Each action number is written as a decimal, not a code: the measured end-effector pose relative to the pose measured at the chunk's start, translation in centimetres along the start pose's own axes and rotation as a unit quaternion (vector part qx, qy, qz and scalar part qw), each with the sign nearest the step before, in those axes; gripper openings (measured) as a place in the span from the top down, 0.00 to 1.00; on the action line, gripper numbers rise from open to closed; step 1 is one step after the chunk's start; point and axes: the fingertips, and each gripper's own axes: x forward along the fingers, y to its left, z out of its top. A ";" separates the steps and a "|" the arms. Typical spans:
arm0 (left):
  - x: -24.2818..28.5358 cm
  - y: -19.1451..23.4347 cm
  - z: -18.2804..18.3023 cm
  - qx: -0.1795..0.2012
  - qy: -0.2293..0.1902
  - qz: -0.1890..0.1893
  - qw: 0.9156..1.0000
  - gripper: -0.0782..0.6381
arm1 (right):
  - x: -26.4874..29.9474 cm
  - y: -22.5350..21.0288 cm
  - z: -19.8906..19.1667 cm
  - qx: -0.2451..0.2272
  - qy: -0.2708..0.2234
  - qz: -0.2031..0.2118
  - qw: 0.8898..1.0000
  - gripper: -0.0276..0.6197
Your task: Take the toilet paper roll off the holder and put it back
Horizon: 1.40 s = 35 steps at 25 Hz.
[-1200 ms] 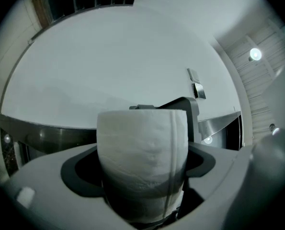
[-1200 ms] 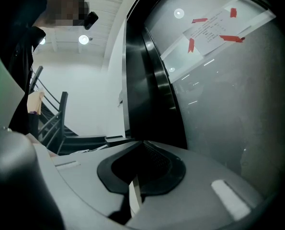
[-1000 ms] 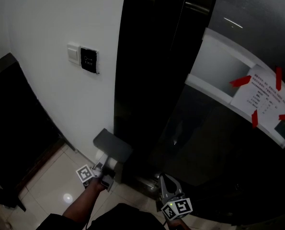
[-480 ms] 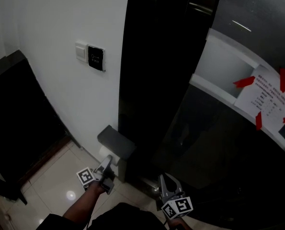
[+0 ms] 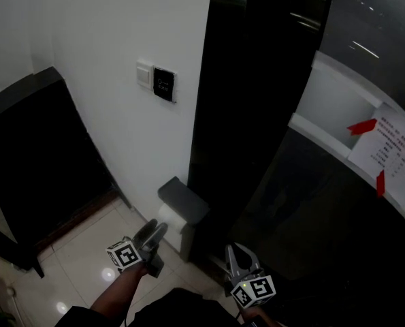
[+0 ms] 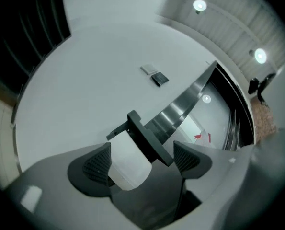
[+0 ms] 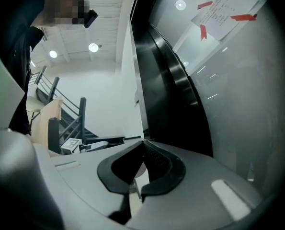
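- The left gripper is open. Its jaws have just been closing a little, and the toilet paper roll shows in the gap between them, with neither pad pressing on it.
- The roll sits on the holder, under its flat grey cover.
- The holder is fixed low on the white wall (right at the corner where the black panel begins).
- The right gripper is closed, tips together, with nothing held. It is low beside the black panel, apart from the roll.
- Higher on the wall is a switch plate.
- Far right, a paper notice is taped up with red strips.
- Pale glossy floor tiles lie below.
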 end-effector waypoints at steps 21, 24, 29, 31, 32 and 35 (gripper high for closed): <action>-2.8 -10.4 1.1 0.402 -0.011 0.072 0.913 0.89 | 3.9 6.4 -1.2 -0.007 0.023 0.107 0.994 0.94; -3.0 -10.6 1.2 0.397 -0.012 0.069 0.915 0.89 | 3.5 6.2 -1.3 -0.002 0.020 0.100 0.995 0.94; -3.2 -10.9 0.5 0.384 -0.005 0.064 0.921 0.89 | 2.2 5.1 -1.4 0.005 0.021 0.080 0.997 0.94; -3.5 -11.6 0.3 0.373 -0.002 0.065 0.925 0.89 | 1.0 4.8 -1.3 0.014 0.020 0.069 0.997 0.94; -3.7 -12.0 0.1 0.370 -0.003 0.067 0.927 0.89 | 0.4 4.6 -1.3 0.020 0.019 0.066 0.997 0.94; -4.6 -13.2 -0.7 0.368 -0.008 0.075 0.927 0.89 | -1.3 5.0 -1.9 0.030 0.020 0.071 0.997 0.94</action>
